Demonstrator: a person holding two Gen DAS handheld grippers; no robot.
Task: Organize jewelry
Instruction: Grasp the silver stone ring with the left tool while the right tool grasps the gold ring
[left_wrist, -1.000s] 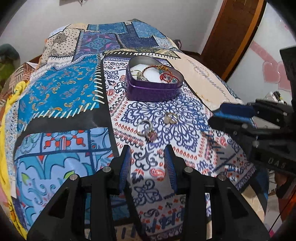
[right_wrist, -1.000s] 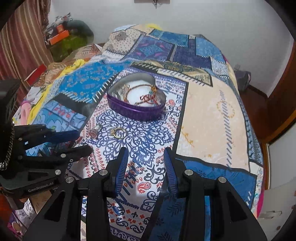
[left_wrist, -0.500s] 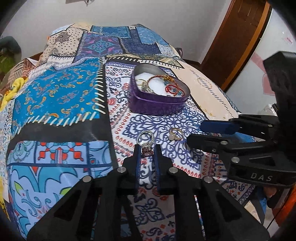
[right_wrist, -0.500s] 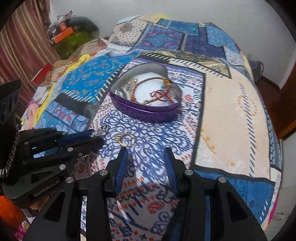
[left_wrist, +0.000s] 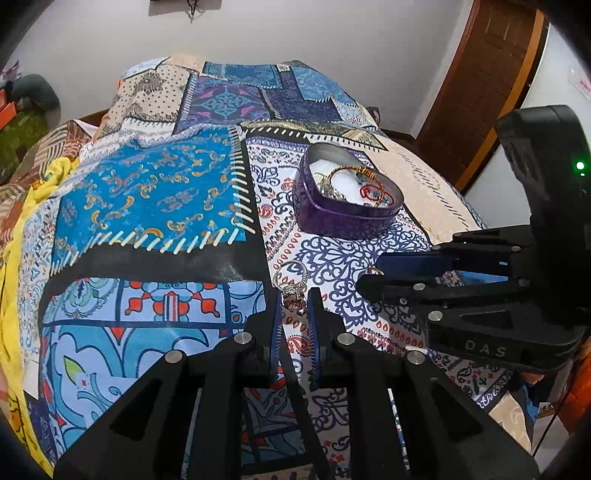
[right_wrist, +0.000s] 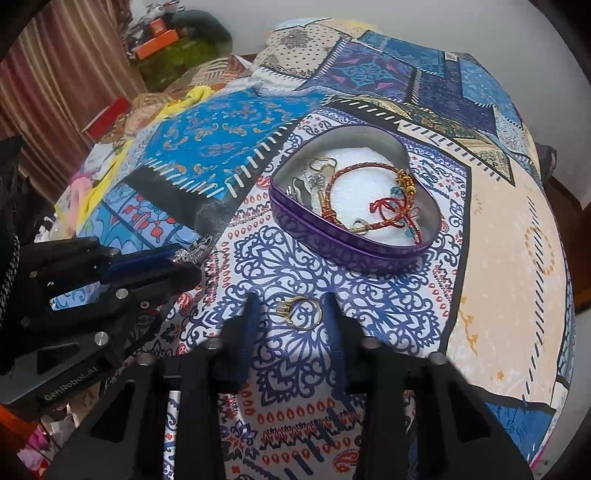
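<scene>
My left gripper (left_wrist: 294, 300) is shut on a silver ring with a pink stone (left_wrist: 292, 286), held just above the patterned bedspread; it also shows in the right wrist view (right_wrist: 192, 254). My right gripper (right_wrist: 291, 314) is open, its fingers either side of a gold ring (right_wrist: 301, 312) lying on the bedspread. The right gripper also shows in the left wrist view (left_wrist: 373, 275), where it hides most of the gold ring. A purple heart-shaped tin (right_wrist: 354, 243) (left_wrist: 343, 218) stands beyond both, open, holding a red cord bracelet (right_wrist: 369, 199) and several small pieces.
The patchwork bedspread (left_wrist: 155, 192) covers the bed and drops off at the near and right edges. A brown door (left_wrist: 491, 74) stands at the right. Clutter and a curtain (right_wrist: 55, 92) are at the left of the bed.
My left gripper closed on the pink-stone ring and lifted it slightly. My right gripper moved forward so that its open fingers straddle the gold ring.
</scene>
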